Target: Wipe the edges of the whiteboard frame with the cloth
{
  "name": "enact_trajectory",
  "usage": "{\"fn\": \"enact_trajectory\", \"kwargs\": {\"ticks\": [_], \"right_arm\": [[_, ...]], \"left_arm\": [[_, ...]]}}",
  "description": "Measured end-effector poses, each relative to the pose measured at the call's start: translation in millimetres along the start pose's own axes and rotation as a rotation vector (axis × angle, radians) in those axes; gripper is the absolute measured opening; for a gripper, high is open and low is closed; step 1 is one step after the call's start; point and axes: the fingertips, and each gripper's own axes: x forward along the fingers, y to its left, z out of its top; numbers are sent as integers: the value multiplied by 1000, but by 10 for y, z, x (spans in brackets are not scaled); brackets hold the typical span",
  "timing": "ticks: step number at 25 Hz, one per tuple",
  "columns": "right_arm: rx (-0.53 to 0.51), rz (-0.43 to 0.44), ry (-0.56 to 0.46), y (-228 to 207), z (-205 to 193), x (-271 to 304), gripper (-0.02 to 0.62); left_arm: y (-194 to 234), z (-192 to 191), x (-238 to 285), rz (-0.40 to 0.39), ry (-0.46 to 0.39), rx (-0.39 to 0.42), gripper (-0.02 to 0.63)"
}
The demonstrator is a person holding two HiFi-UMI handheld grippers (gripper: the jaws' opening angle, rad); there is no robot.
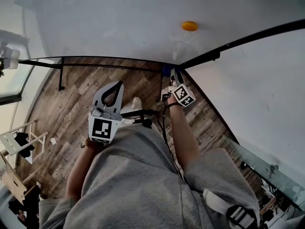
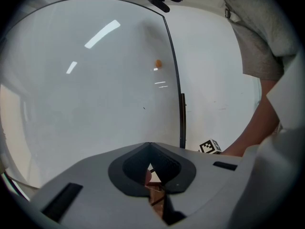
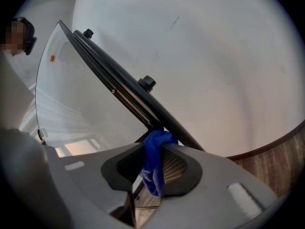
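The whiteboard (image 1: 119, 23) fills the top of the head view, and its black frame (image 1: 248, 38) runs up to the right from the lower corner. My right gripper (image 1: 171, 75) is shut on a blue cloth (image 1: 166, 70), which presses against that corner of the frame. In the right gripper view the blue cloth (image 3: 156, 162) bunches between the jaws of the right gripper (image 3: 155, 146) and touches the black frame (image 3: 116, 90). My left gripper (image 1: 118, 85) hangs lower left, away from the board. The left gripper (image 2: 150, 146) is shut with nothing in it.
An orange magnet (image 1: 189, 26) sticks to the board. Two black knobs (image 3: 147, 83) sit on the frame. A black stand bar (image 1: 62, 73) runs under the board above a wooden floor (image 1: 71, 109). A wooden rack (image 1: 19, 142) stands at left, a glass surface (image 1: 267, 168) at lower right.
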Motion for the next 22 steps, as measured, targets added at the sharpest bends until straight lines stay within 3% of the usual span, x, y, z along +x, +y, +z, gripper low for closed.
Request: {"fn": "enact_trajectory", "kwargs": {"ticks": [11, 22], "right_arm": [[-28, 60, 52, 183, -65, 55, 100], [2, 102, 79, 390, -265, 147, 100]], "left_arm": [[-8, -37, -20, -7, 7, -32, 6], [123, -119, -142, 39, 8, -26, 6]]}}
